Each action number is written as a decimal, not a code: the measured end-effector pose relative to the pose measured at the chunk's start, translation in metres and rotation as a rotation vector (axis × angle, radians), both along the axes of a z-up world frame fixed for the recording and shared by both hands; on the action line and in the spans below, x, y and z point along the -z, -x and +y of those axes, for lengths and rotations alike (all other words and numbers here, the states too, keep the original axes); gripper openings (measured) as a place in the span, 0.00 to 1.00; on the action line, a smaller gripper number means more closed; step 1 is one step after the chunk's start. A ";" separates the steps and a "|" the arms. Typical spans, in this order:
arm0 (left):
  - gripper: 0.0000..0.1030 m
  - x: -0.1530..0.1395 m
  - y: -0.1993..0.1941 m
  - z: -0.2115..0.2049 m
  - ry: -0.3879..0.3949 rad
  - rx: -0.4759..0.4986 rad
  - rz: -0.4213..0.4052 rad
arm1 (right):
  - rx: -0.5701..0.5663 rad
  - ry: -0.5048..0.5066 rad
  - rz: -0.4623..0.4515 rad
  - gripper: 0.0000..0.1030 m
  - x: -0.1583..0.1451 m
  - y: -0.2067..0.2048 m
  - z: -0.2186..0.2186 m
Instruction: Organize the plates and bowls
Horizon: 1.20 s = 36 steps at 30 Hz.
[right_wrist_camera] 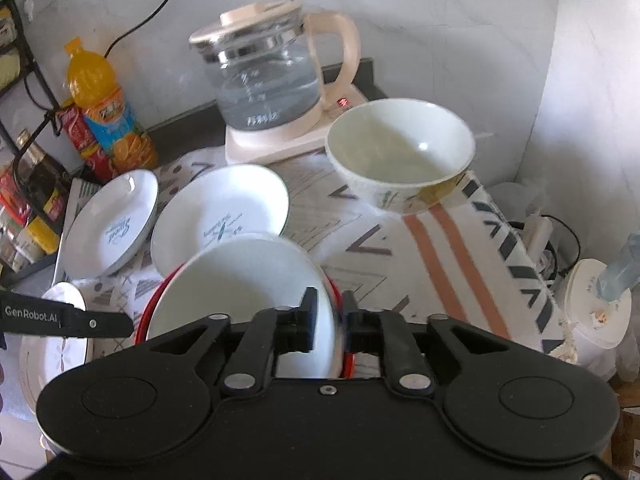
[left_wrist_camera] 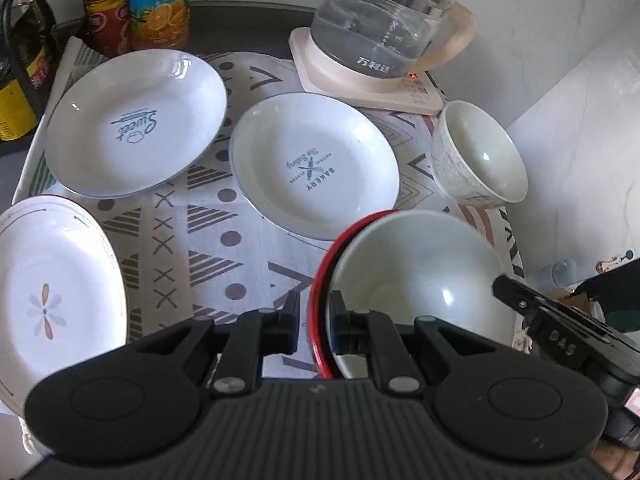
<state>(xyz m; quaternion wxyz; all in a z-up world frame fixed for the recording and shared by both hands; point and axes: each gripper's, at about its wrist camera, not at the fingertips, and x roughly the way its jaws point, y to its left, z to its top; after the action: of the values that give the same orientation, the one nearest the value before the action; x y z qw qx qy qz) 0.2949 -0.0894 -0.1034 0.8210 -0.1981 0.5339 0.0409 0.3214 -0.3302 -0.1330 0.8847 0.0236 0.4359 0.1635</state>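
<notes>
A red bowl with a white inside [left_wrist_camera: 412,276] [right_wrist_camera: 240,280] is tilted above the patterned cloth. My left gripper [left_wrist_camera: 314,326] is shut on its left rim. My right gripper [right_wrist_camera: 330,320] is shut on its right rim; its finger shows in the left wrist view [left_wrist_camera: 516,294]. A "Sweet" plate [left_wrist_camera: 136,120] [right_wrist_camera: 112,224] and a "Bakery" plate [left_wrist_camera: 312,164] [right_wrist_camera: 224,208] lie behind it. A flower plate [left_wrist_camera: 52,288] [right_wrist_camera: 52,340] lies at the left. A patterned white bowl [left_wrist_camera: 480,152] [right_wrist_camera: 400,152] stands at the right.
A glass kettle on a cream base [left_wrist_camera: 380,32] [right_wrist_camera: 272,84] stands at the back. Drink bottles [left_wrist_camera: 160,0] [right_wrist_camera: 108,116] and a black rack [right_wrist_camera: 24,152] are at the back left. White walls close the right side. Clutter [right_wrist_camera: 596,308] sits beyond the cloth's right edge.
</notes>
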 end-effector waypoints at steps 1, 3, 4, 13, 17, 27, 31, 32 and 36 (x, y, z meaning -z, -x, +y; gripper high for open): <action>0.11 -0.001 0.000 0.001 0.002 -0.003 -0.006 | 0.003 -0.006 -0.012 0.16 -0.003 0.000 -0.002; 0.12 -0.003 0.000 0.004 -0.001 -0.013 -0.009 | 0.004 -0.016 -0.026 0.17 -0.008 0.000 -0.005; 0.12 -0.004 -0.001 0.005 -0.004 -0.015 -0.010 | 0.005 -0.019 -0.031 0.17 -0.009 -0.001 -0.006; 0.38 -0.017 -0.009 0.004 -0.046 -0.035 -0.057 | 0.072 -0.076 -0.040 0.43 -0.015 -0.007 -0.025; 0.46 -0.021 -0.021 -0.005 -0.060 -0.019 -0.072 | 0.103 -0.086 -0.062 0.55 -0.018 -0.014 -0.034; 0.55 -0.026 -0.060 -0.025 -0.059 0.031 -0.111 | 0.195 -0.108 -0.063 0.62 -0.017 -0.040 -0.060; 0.55 -0.026 -0.076 -0.032 -0.048 0.040 -0.124 | 0.226 -0.115 -0.060 0.62 -0.016 -0.049 -0.069; 0.55 -0.026 -0.080 -0.034 -0.048 0.045 -0.127 | 0.232 -0.116 -0.059 0.62 -0.015 -0.051 -0.070; 0.56 -0.025 -0.098 -0.044 -0.034 0.072 -0.139 | 0.258 -0.126 -0.064 0.62 -0.013 -0.060 -0.078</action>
<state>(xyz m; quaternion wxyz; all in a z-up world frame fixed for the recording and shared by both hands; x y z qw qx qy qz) 0.3926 -0.1333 -0.0780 0.8603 -0.1671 0.4816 0.0064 0.3812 -0.4077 -0.1196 0.9085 0.1296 0.3899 0.0762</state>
